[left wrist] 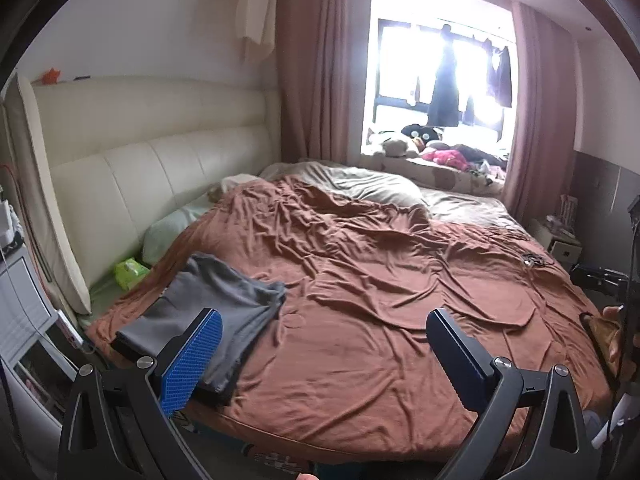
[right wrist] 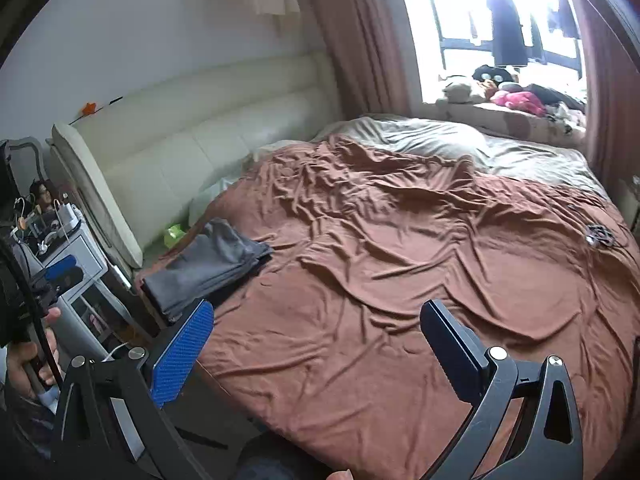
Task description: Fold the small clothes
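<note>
A folded stack of soft grey knit garments (left wrist: pixel 218 312) lies near the corner of the wide bed that is closest to the cream padded leather headboard (left wrist: pixel 132 168), resting on the wrinkled rust-brown bedspread (left wrist: pixel 380 300) just short of the bed's edge. Its long axis runs from that near edge diagonally up toward the pillows, so the narrow end faces the person. In the left wrist view the stack sits ahead and to the left of the left gripper (left wrist: pixel 320 352), partly hidden behind that gripper's blue dimpled finger pad (left wrist: pixel 190 364); whether the pad touches the cloth or only overlaps it in view cannot be told. From the right gripper (right wrist: pixel 316 352) the same grey stack (right wrist: pixel 208 264) lies further off, up and to the left, with bare bedspread (right wrist: pixel 380 280) between, so the left gripper looks the nearer of the two. Both grippers are spread wide, fingers well apart, and neither holds anything; only bedspread shows between the fingers. No loose, unfolded garment shows on the open middle of the bed, so the grey stack appears to be work already done. A pale green packet (left wrist: pixel 130 272) lies beside the stack, down by the headboard, clear of both grippers.
</note>
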`<state>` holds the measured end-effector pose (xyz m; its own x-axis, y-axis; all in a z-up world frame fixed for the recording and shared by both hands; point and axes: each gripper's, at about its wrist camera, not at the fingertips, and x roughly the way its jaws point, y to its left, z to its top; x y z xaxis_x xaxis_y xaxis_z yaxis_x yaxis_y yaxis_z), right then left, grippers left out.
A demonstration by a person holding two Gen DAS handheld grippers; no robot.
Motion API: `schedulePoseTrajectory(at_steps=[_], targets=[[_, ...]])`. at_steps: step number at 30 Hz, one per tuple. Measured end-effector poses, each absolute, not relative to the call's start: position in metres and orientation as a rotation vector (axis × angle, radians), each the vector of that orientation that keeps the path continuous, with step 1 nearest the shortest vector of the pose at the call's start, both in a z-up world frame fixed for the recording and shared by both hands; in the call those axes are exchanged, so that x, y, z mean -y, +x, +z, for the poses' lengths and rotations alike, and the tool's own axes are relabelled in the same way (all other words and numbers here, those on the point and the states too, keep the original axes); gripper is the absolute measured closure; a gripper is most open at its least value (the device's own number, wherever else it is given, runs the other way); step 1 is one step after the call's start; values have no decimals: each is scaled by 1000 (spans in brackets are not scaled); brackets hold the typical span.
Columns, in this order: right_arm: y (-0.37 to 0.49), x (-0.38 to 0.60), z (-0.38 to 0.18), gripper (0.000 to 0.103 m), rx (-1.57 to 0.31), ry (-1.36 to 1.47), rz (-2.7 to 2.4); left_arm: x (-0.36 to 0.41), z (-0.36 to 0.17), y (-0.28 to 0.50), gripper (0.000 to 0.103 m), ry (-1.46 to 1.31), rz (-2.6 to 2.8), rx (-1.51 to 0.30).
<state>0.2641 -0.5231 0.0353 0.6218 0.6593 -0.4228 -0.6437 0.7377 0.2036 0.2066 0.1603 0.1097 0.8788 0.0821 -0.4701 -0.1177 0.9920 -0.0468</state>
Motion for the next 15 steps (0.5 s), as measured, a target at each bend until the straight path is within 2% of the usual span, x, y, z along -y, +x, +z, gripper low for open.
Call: schedulePoseTrajectory(at_steps=[15], targets=[[203,622,4,0,-428,91,613,-81,91,154,1,-104,5,-456]])
